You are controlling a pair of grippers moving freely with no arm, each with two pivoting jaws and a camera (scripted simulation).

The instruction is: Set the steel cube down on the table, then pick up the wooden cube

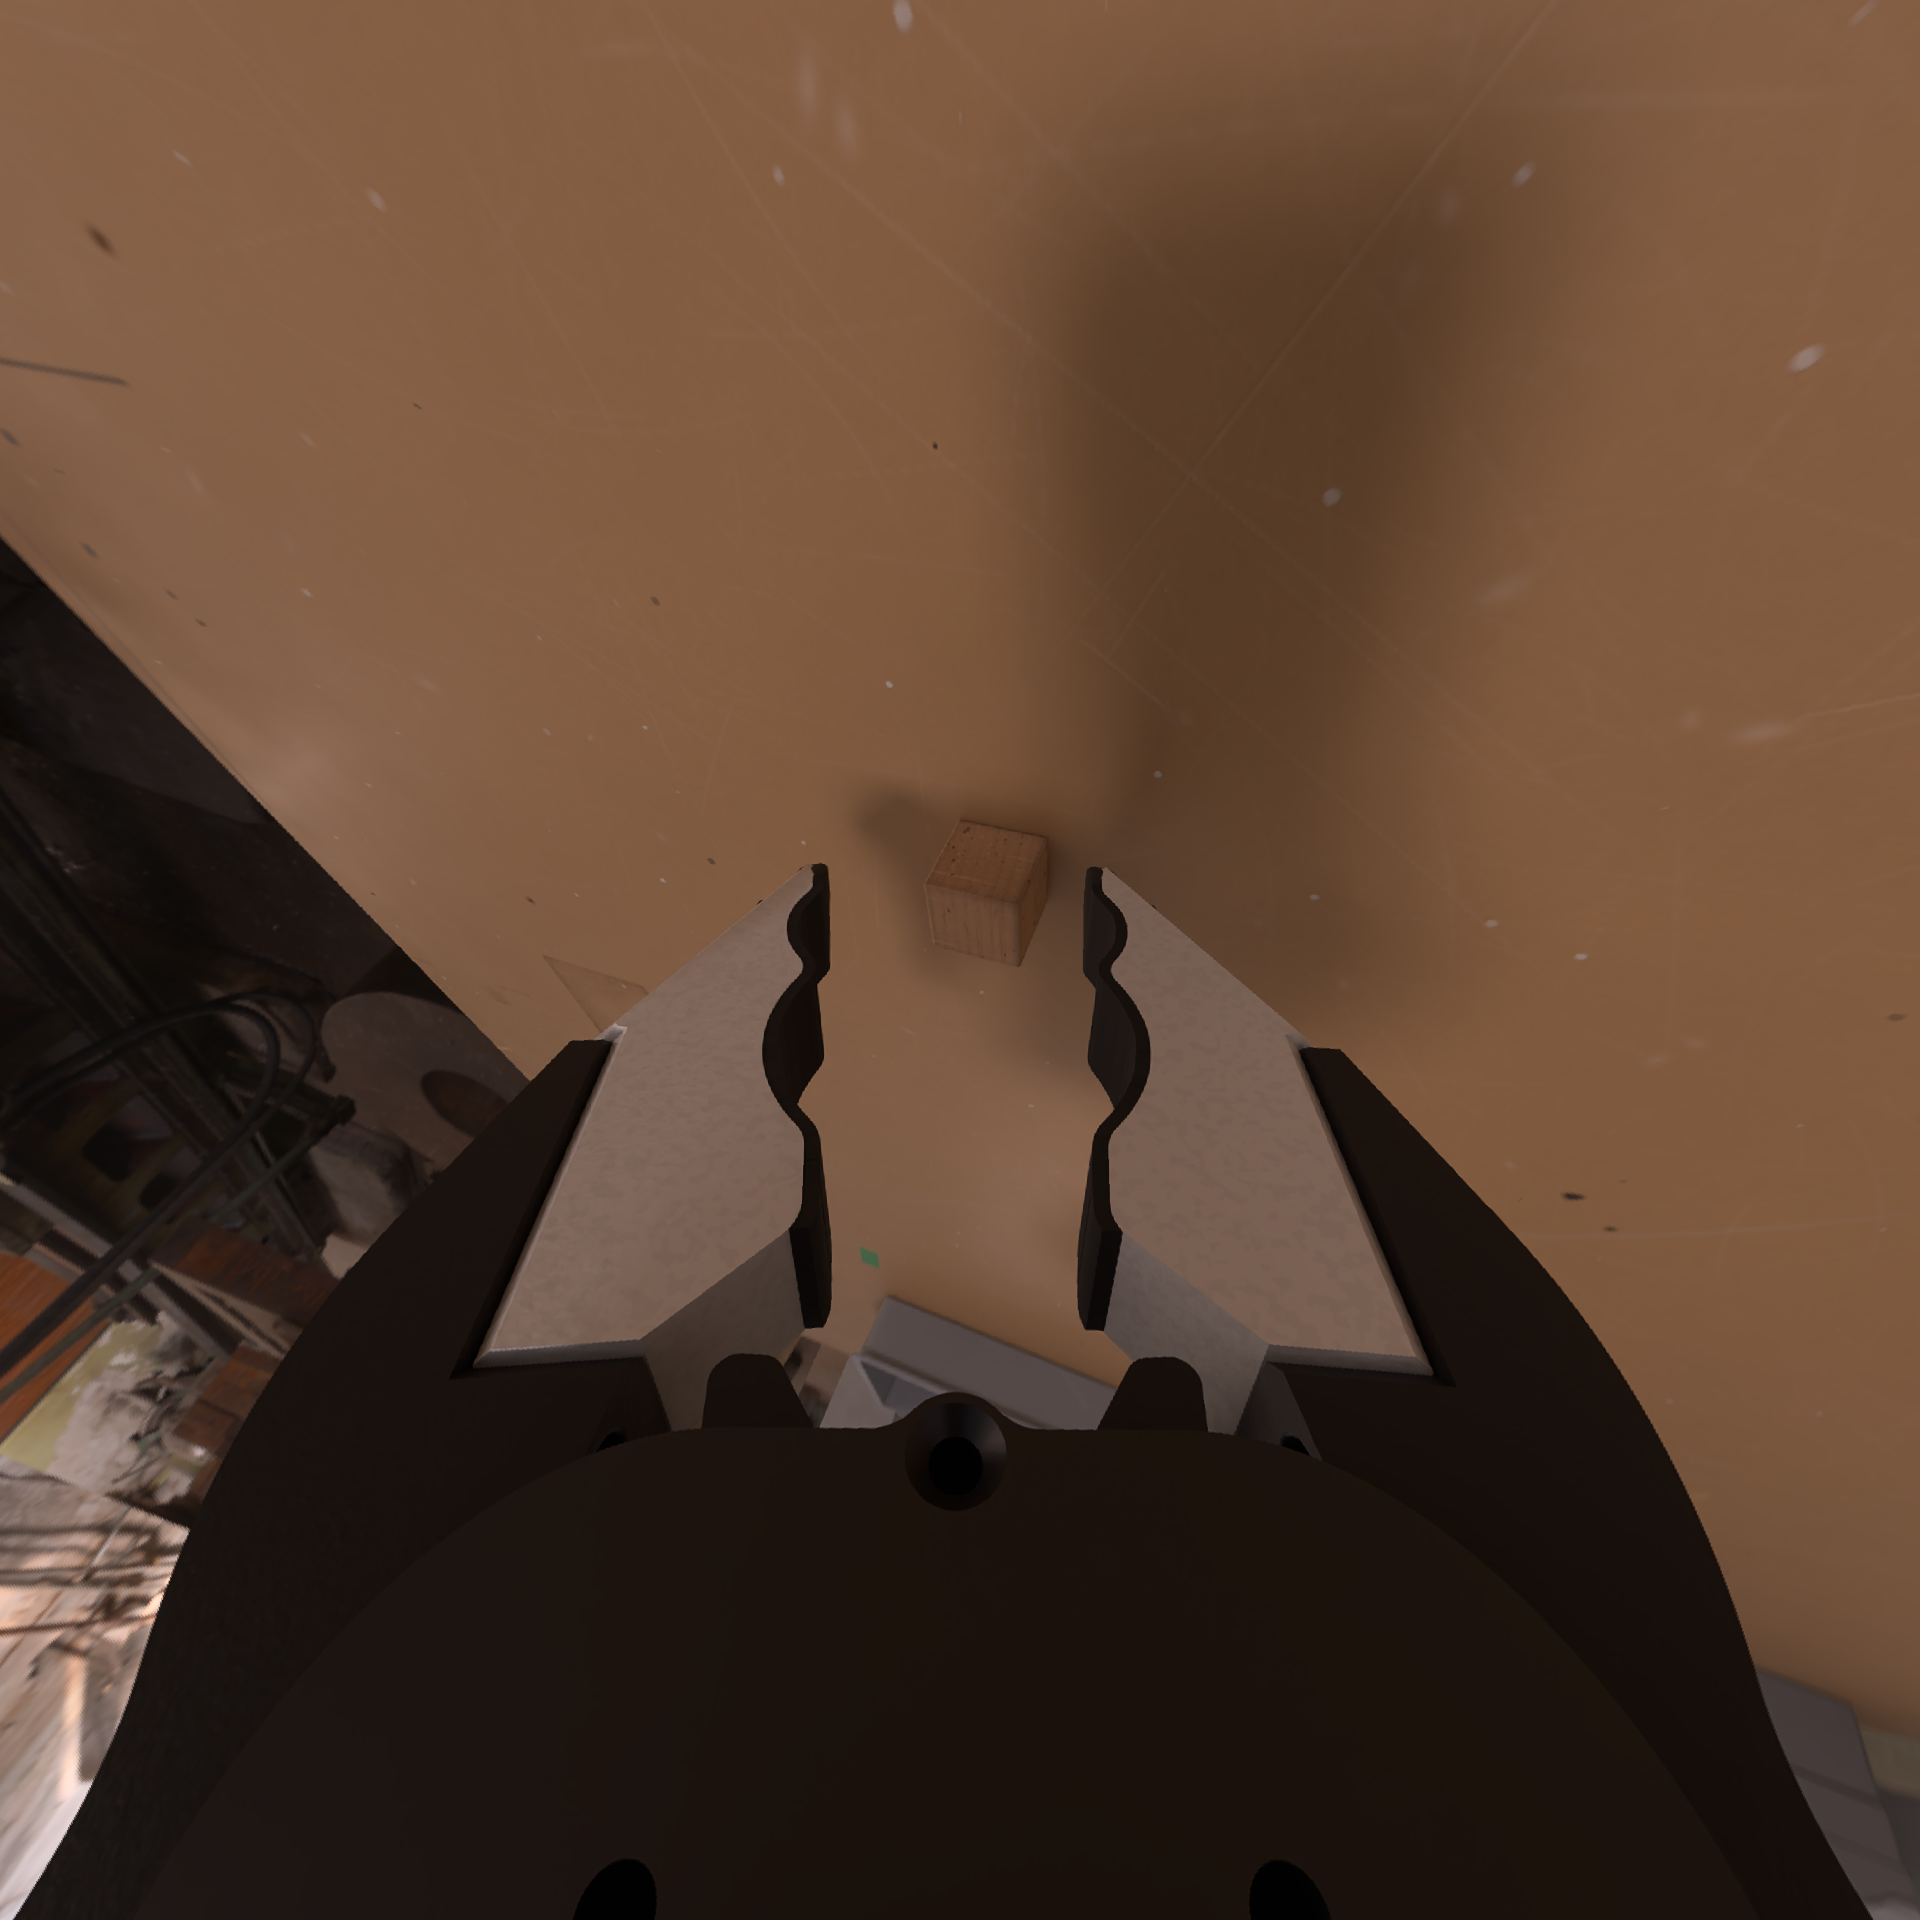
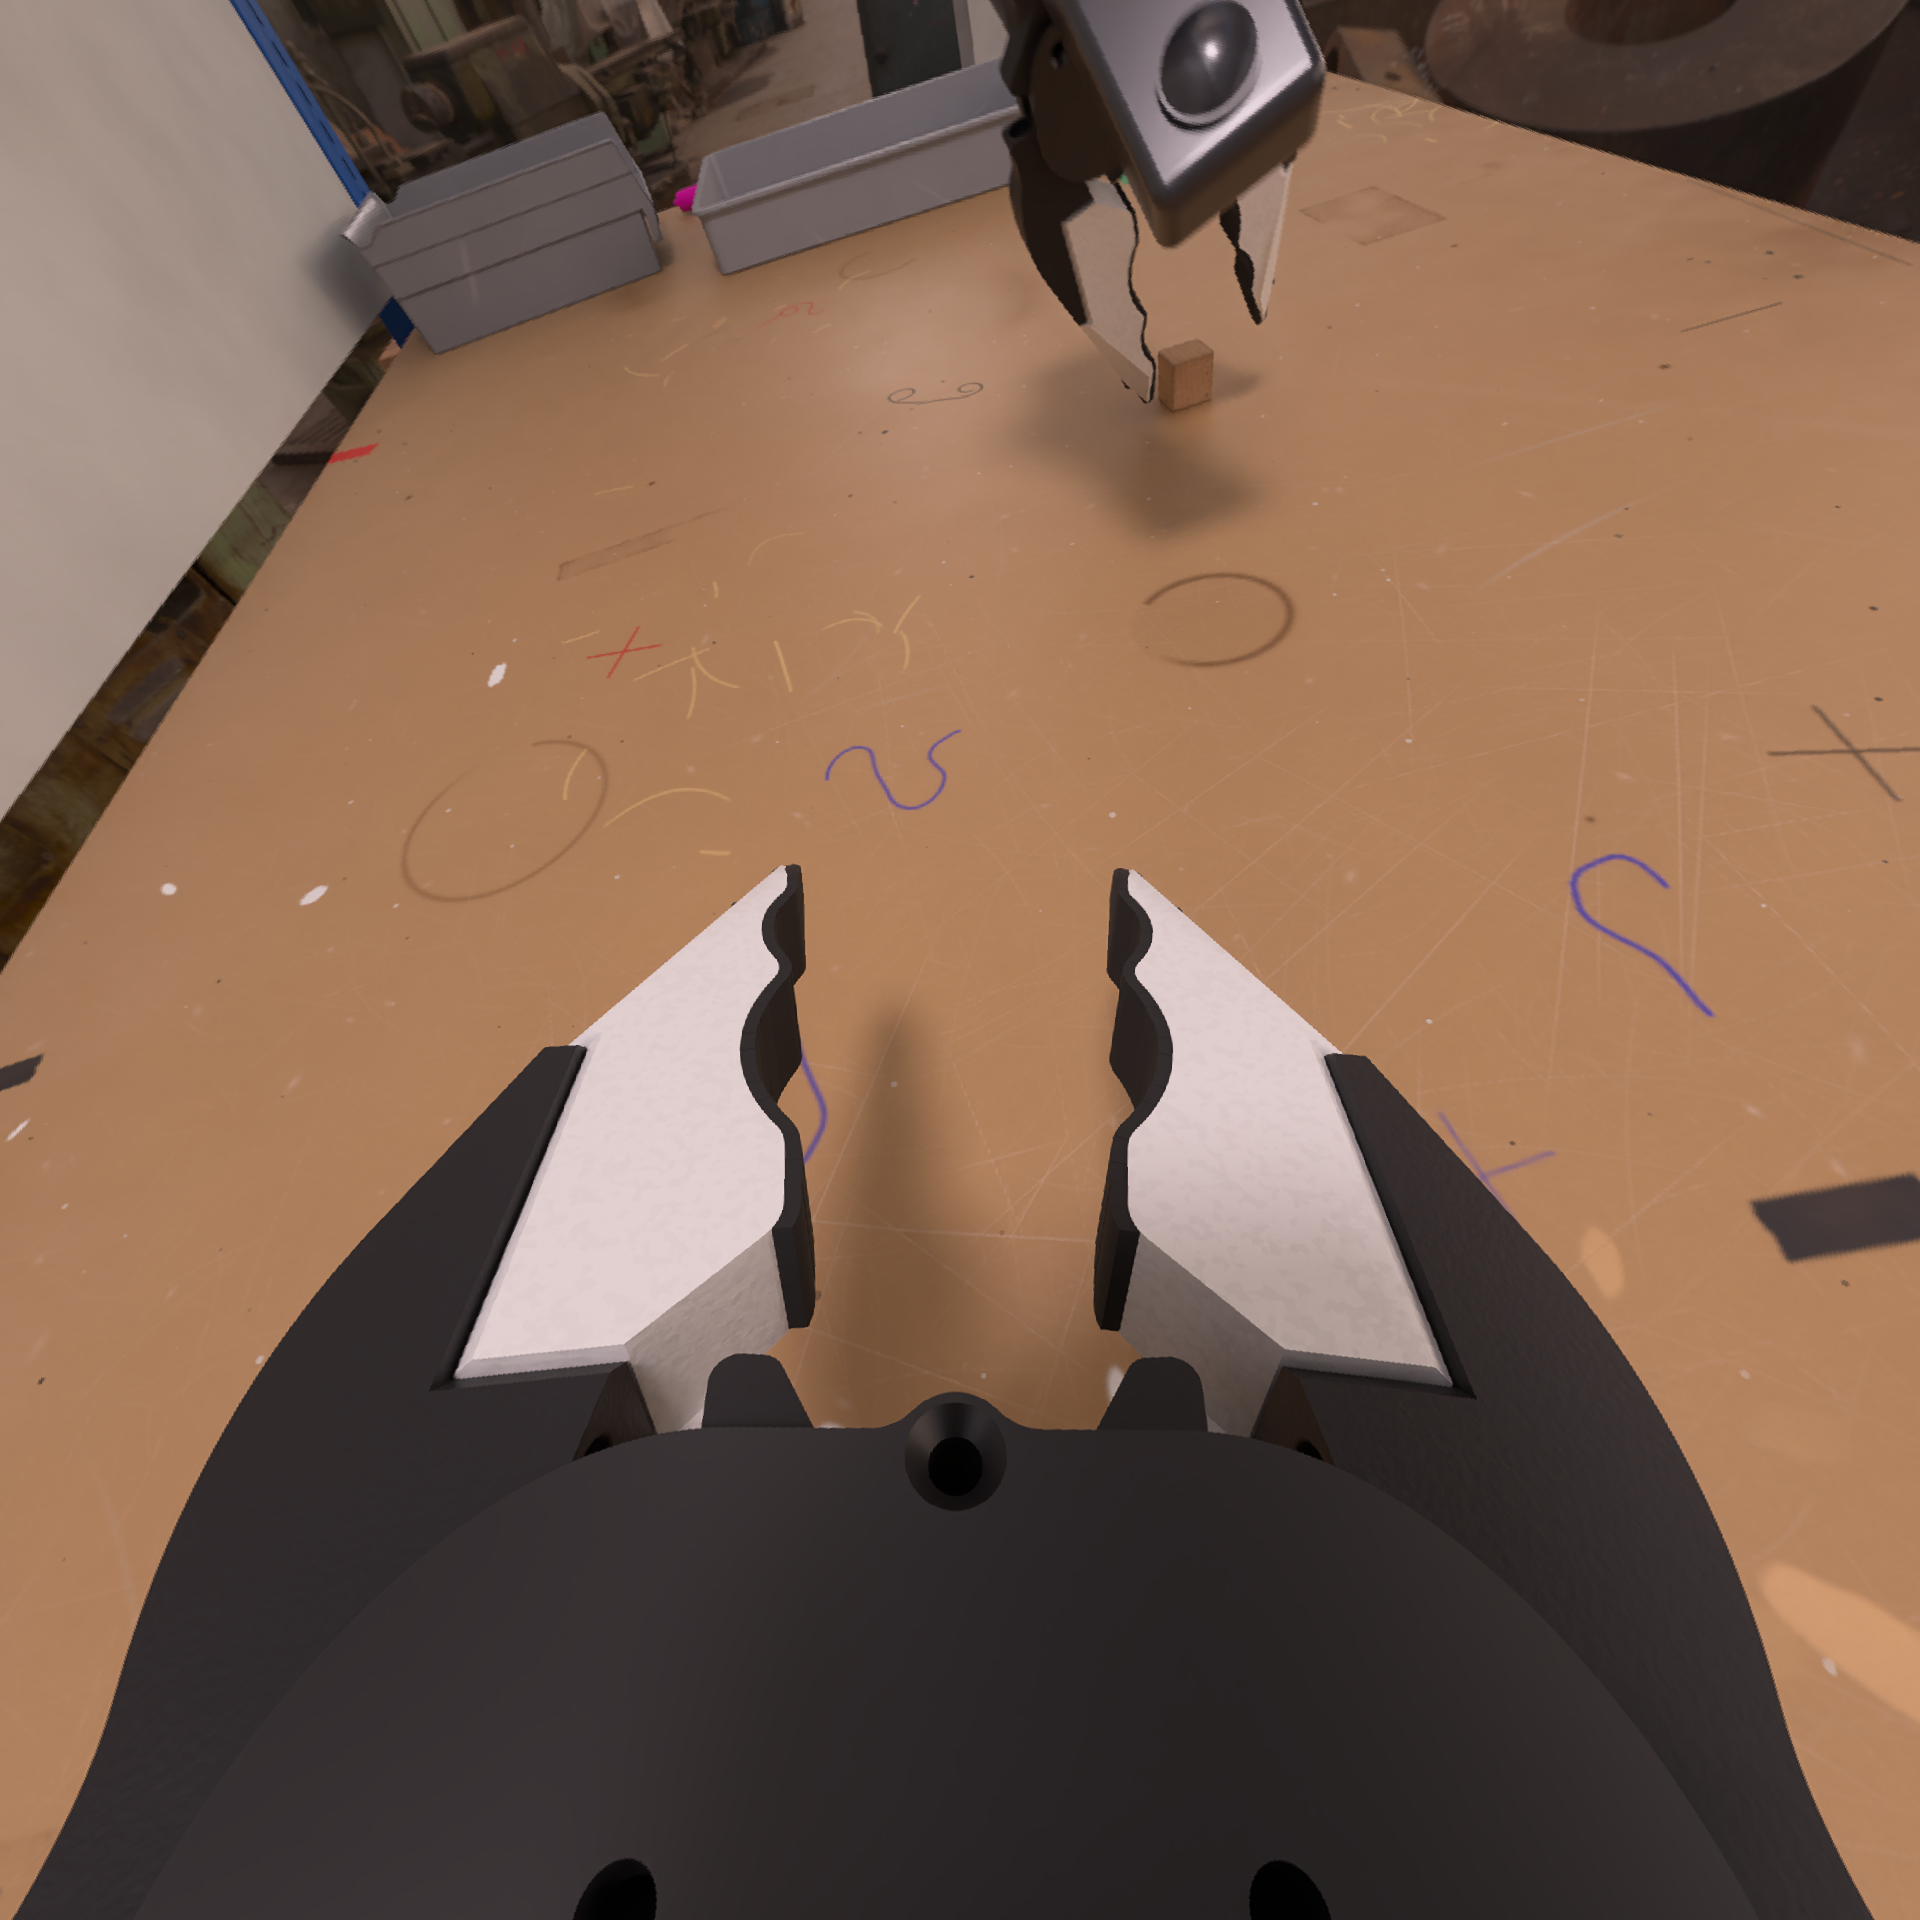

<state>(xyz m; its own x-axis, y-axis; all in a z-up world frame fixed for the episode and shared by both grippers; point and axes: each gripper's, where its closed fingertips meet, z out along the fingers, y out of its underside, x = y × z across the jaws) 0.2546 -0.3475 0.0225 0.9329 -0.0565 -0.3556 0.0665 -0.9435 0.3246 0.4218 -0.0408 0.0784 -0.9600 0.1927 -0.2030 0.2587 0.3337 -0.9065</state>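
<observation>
Wood first: in your left wrist view, the wooden cube sits on the table, lined up with the gap of your left gripper, whose jaws stand apart with nothing between them. The cube looks slightly turned, one corner edge facing you, and sits a little nearer your right-hand finger. Treat it as light, stiff and fairly grippy; it should tolerate a firm squeeze, but it will likely skid if one pad touches first. Take it across two opposite flat faces, low and centred, not across the corners.

In your right wrist view, your right gripper is likewise spread and empty, pointed along the scribbled table. Farther off you see the left gripper poised over the wooden cube, one fingertip down beside it; whether that tip touches the wood is hard to tell from here. Two grey bins stand at the far edge. The steel cube shows in neither view, so you cannot confirm where it rests.
</observation>
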